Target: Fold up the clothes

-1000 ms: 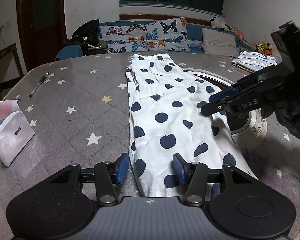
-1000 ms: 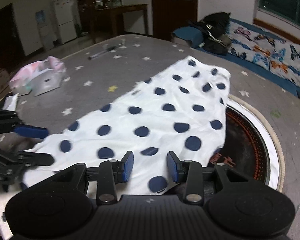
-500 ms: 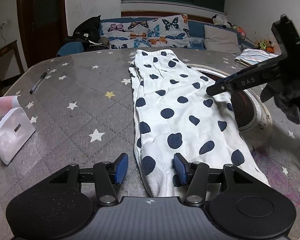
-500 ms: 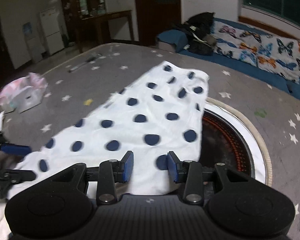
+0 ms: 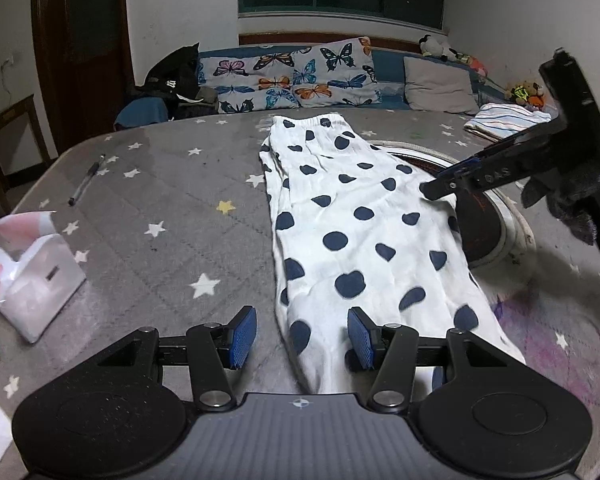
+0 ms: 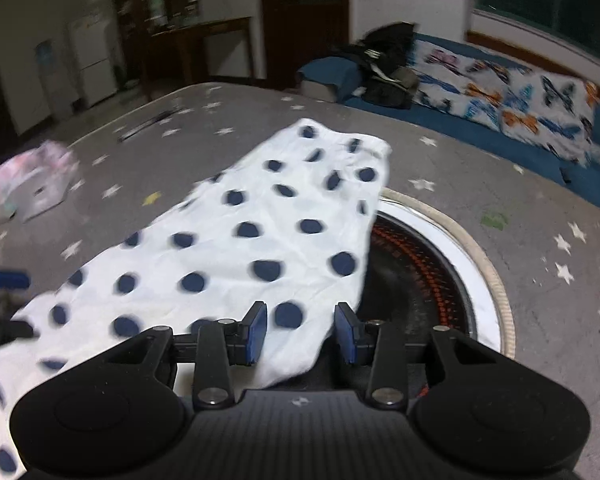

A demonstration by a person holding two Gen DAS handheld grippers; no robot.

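Note:
White trousers with dark blue dots [image 5: 352,216] lie stretched out flat on the grey star-patterned table, waistband at the far end. They also show in the right wrist view [image 6: 236,232]. My left gripper [image 5: 302,336] is open above the near leg end, with the cloth's left edge between its blue pads. My right gripper [image 6: 301,334] is open over the trousers' right edge, where the cloth overlaps a round recessed burner [image 6: 432,280]. In the left wrist view the right gripper [image 5: 452,184] hovers at the cloth's right side.
A white and pink box [image 5: 28,268] sits at the table's left edge. A pen [image 5: 86,180] lies at the far left. Folded striped cloth [image 5: 504,120] lies at the far right. A sofa with butterfly cushions [image 5: 292,76] stands behind the table.
Both grippers have pulled back and up from the trousers. The right gripper has moved toward the waistband end along the right edge. The trousers lie as before.

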